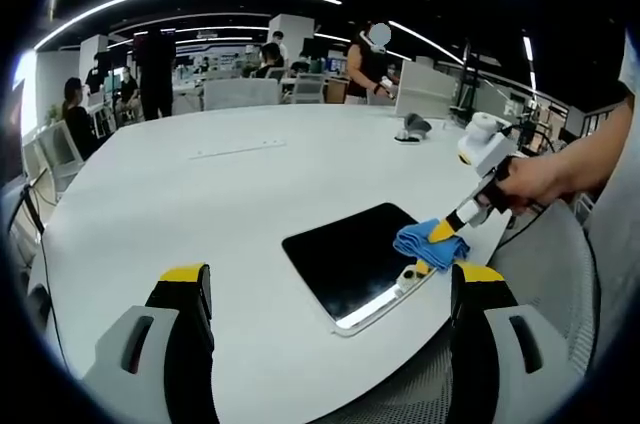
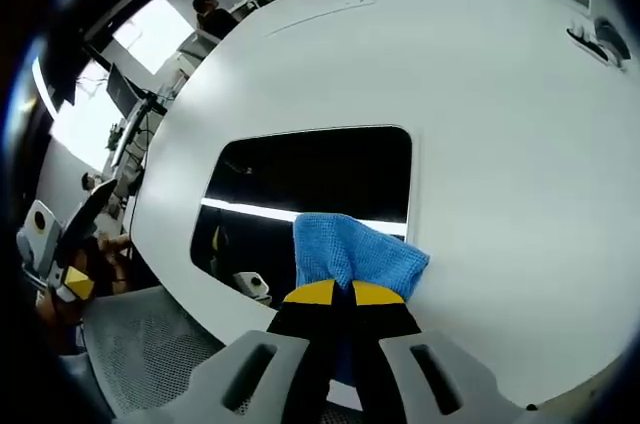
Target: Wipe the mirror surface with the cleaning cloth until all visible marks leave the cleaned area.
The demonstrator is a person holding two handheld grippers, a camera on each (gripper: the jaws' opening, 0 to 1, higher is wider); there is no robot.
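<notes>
A: While the cloth (image 2: 356,256) rests on the mirror (image 2: 300,179), near its edge closest to the person, where is the mirror itself?

B: It lies flat on the white table (image 2: 480,124), close to the table's edge, by a mesh chair (image 2: 150,344). The right gripper (image 2: 333,293) has its jaws closed on the blue cloth. From the left gripper view I see the same thing: the cloth (image 1: 430,242) pressed on the mirror (image 1: 350,254) at its right edge.

A: And the left gripper (image 1: 330,284)?

B: Its jaws stand wide apart and hold nothing. It hangs over the table, apart from the mirror.

A: Which step is this, you think?

B: The wiping, I would say. I cannot make out marks on the glass; it looks dark with light reflections. The next move probably needs a stroke across the surface with the cloth kept flat.

A: Any containers here?

B: I see none. Only small objects (image 1: 412,128) far on the table, too small to tell.
</notes>
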